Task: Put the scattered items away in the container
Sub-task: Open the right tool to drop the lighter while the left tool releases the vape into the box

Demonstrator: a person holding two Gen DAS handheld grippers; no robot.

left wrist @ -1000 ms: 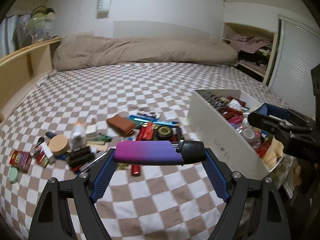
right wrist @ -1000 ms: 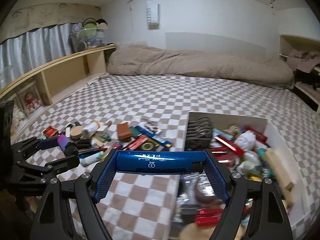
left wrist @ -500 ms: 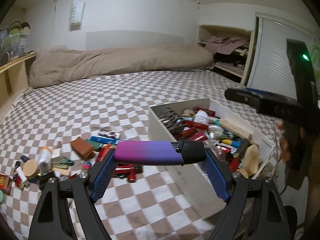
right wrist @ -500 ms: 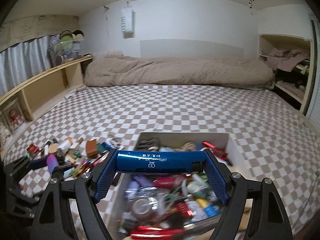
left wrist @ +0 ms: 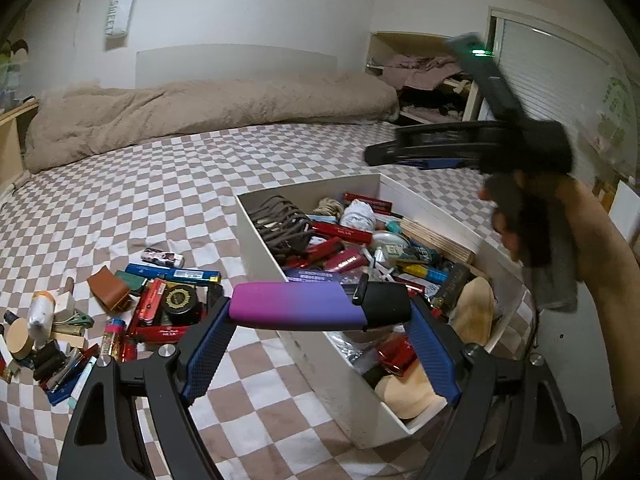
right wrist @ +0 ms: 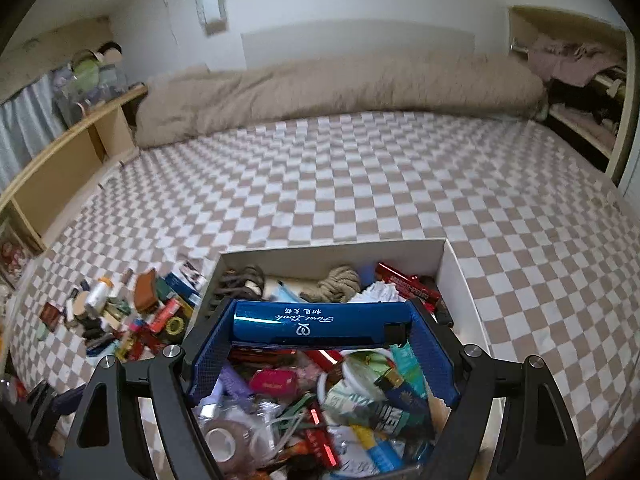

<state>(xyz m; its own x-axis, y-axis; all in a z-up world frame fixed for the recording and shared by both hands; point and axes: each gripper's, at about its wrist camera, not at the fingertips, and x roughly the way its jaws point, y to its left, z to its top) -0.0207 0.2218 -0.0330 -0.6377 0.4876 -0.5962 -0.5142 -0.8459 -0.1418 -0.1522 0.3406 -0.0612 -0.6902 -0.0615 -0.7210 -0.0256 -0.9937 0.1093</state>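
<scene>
Bed [left wrist: 168, 184]: carries box and loose pile near its front edge.
Container [right wrist: 460, 276]: white box, nearly full, directly beneath right gripper [right wrist: 318, 330].
Right gripper: clamps blue tube [right wrist: 320, 325] crosswise.
Left gripper [left wrist: 320, 312]: pinches purple pen-like case [left wrist: 296, 306] crosswise, over the box's left wall.

A beige-and-white checked bedspread [right wrist: 360, 184] carries a white box [right wrist: 460, 280], with a plain tan duvet [right wrist: 340, 88] behind.
</scene>
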